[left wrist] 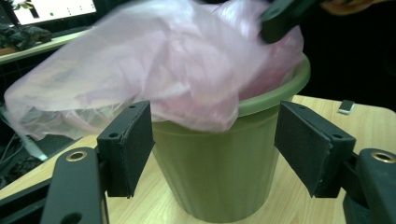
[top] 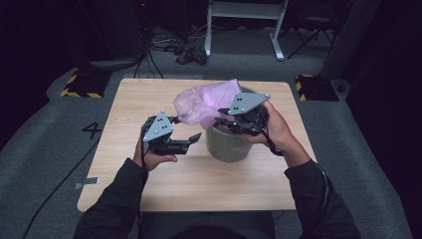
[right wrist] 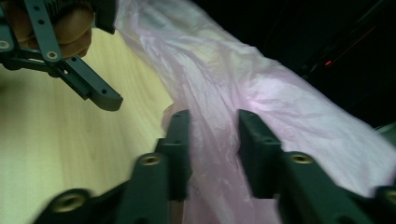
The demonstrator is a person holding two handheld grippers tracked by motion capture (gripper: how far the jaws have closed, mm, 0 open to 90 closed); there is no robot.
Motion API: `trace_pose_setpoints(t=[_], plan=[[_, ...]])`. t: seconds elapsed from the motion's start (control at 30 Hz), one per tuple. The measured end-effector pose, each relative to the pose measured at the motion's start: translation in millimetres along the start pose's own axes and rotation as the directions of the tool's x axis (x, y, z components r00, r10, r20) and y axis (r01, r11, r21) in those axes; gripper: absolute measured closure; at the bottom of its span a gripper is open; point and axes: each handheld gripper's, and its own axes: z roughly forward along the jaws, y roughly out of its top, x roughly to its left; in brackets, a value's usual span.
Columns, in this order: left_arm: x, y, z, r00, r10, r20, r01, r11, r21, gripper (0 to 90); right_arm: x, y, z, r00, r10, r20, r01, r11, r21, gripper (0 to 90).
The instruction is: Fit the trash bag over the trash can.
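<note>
Currently, a green plastic bin (top: 229,144) stands upright on the wooden table (top: 199,184), toward the right of its middle in the high view. A thin pink bag (top: 204,102) sits partly inside the bin; most of its film bulges up and spills over the rim toward the left and far side. In the left gripper view the bag (left wrist: 154,65) drapes over the near rim of the bin (left wrist: 215,172) and hangs a short way down the wall.

Left gripper (top: 191,140): held by the person's left hand (top: 152,159) just left of the bin, jaws pointing toward the bin wall. In the left gripper view the two black jaws stand spread, one on each side of the bin, with a clear gap between each pad and the green wall. Nothing is pinched.

Right gripper (top: 221,122): held by the person's right hand (top: 278,129) over the bin's mouth, its grey three-cornered plate on top. In the right gripper view the right gripper (right wrist: 214,140) has its jaws narrowed around a fold of the bag (right wrist: 261,98), which runs up between them. A narrow gap remains, and the view is blurred, so whether the pads actually press on the film cannot be told. The left gripper (right wrist: 105,98) shows in the upper left of that view, over the table (right wrist: 56,140).

Background: grey carpet floor (top: 40,149) surrounds the table, with a white frame's legs (top: 244,30) beyond the far edge.
</note>
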Motion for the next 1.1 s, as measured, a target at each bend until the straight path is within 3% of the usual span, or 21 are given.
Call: trace_pose_setpoints(t=[0.07,0.23,0.33,0.37,0.47,0.5,0.53,0.63,0.67,0.73,0.77,0.8,0.83,0.93,0.97,1.0,1.03,1.1], plan=[[-0.4,0.0,3.7,0.9999,-0.011,-0.006,0.011,0.9999,-0.004,26.4,-1.9,-2.4,0.4,0.9993,0.038,-0.001,-0.038,0.9991,-0.015,88.4],[1.5,1.6,12.3,0.9990,-0.042,-0.018,0.042,0.9991,-0.008,24.1,-4.7,-12.6,-21.3,0.9925,0.121,-0.019,-0.122,0.9832,-0.135,90.0],[1.8,3.0,15.5,0.9989,-0.046,-0.004,0.046,0.9989,-0.012,22.1,-4.1,-18.2,-30.8,0.9897,0.139,-0.036,-0.143,0.9762,-0.163,90.0],[1.6,3.6,18.3,0.9986,-0.050,-0.014,0.050,0.9985,-0.021,18.8,-3.3,-25.0,-39.2,0.9871,0.153,-0.047,-0.159,0.9711,-0.178,89.9],[2.0,3.5,22.5,0.9974,-0.071,0.009,0.071,0.9972,-0.021,17.5,-4.3,-36.2,-52.3,0.9825,0.182,-0.040,-0.186,0.9597,-0.210,89.9],[2.0,3.5,22.5,0.9974,-0.071,0.009,0.071,0.9972,-0.021,18.2,-4.3,-36.2,-52.3,0.9825,0.182,-0.040,-0.186,0.9597,-0.210,89.9],[-1.5,4.4,25.6,0.9981,-0.060,0.009,0.061,0.9980,-0.020,19.1,-6.8,-42.5,-60.8,0.9772,0.209,-0.037,-0.212,0.9475,-0.240,89.9],[-4.3,7.3,29.0,0.9993,-0.037,-0.006,0.037,0.9993,-0.008,25.0,-8.6,-46.9,-67.5,0.9743,0.223,-0.034,-0.224,0.9401,-0.257,89.8],[-5.3,9.8,33.1,0.9990,-0.036,-0.025,0.036,0.9993,0.001,27.3,-9.8,-50.1,-72.7,0.9703,0.239,-0.038,-0.240,0.9321,-0.271,89.7],[-5.2,11.0,35.3,0.9989,-0.034,-0.031,0.034,0.9994,0.006,31.5,-10.3,-51.1,-74.4,0.9688,0.246,-0.034,-0.245,0.9299,-0.274,89.7],[-5.5,12.7,38.5,0.9975,-0.024,-0.066,0.025,0.9996,0.011,41.7,-10.5,-53.0,-76.8,0.9667,0.254,-0.030,-0.252,0.9266,-0.279,89.7],[-5.5,12.7,38.5,0.9975,-0.024,-0.066,0.025,0.9996,0.011,47.2,-10.7,-53.9,-77.7,0.9657,0.258,-0.033,-0.256,0.9244,-0.283,89.7],[-5.5,13.9,41.0,0.9955,0.003,-0.095,-0.001,0.9998,0.017,54.5,-10.9,-54.7,-78.4,0.9662,0.256,-0.031,-0.254,0.9242,-0.285,89.7],[-4.9,14.9,42.6,0.9926,0.017,-0.120,-0.014,0.9997,0.020,65.8,-11.4,-56.2,-80.3,0.9636,0.266,-0.031,-0.263,0.9204,-0.289,89.6],[-3.5,15.7,42.3,0.9969,0.007,-0.078,-0.007,1.0000,0.001,63.9,-11.7,-57.6,-81.8,0.9617,0.271,-0.038,-0.271,0.9182,-0.289,89.6],[-3.5,15.7,42.3,0.9969,0.007,-0.078,-0.007,1.0000,0.001,59.4,-11.8,-58.0,-82.2,0.9616,0.272,-0.034,-0.270,0.9194,-0.286,89.6],[-6.6,18.2,40.7,0.9993,0.012,-0.036,-0.012,0.9998,-0.016,51.9,-11.9,-58.3,-82.2,0.9611,0.273,-0.039,-0.273,0.9191,-0.284,89.6],[-12.1,22.1,39.3,0.9988,0.031,-0.037,-0.032,0.9991,-0.026,38.7,-11.0,-57.8,-81.4,0.9616,0.272,-0.039,-0.272,0.9230,-0.273,89.5]])
